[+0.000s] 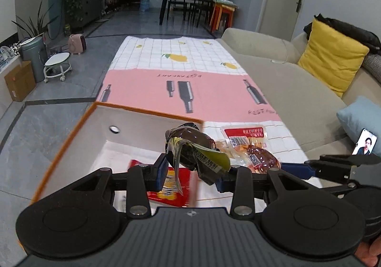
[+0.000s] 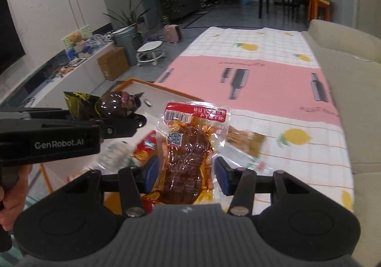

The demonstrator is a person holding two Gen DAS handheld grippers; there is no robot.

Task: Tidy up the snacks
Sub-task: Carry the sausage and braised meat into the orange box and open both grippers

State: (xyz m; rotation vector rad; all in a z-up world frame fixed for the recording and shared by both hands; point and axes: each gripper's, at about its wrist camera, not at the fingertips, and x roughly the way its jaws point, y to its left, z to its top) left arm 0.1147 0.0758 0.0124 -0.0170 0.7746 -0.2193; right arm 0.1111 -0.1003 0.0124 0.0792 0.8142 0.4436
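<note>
Our left tool (image 1: 190, 173) is clamped on a dark pack (image 1: 190, 148), held above the bin (image 1: 78, 145) to drop it in. Our right tool (image 2: 187, 175) grips a meat pack (image 2: 188, 148) over the tabletop (image 2: 297, 155), ready to follow; 2 snacks carried at once.

The tablecloth (image 1: 190, 57) is white with a thin grid and yellow lemons, crossed by a pink band printed with grey bottles. The box (image 1: 78, 128) is white with an orange rim. A yellow cushion (image 1: 333, 57) lies on the beige sofa (image 1: 273, 76).
</note>
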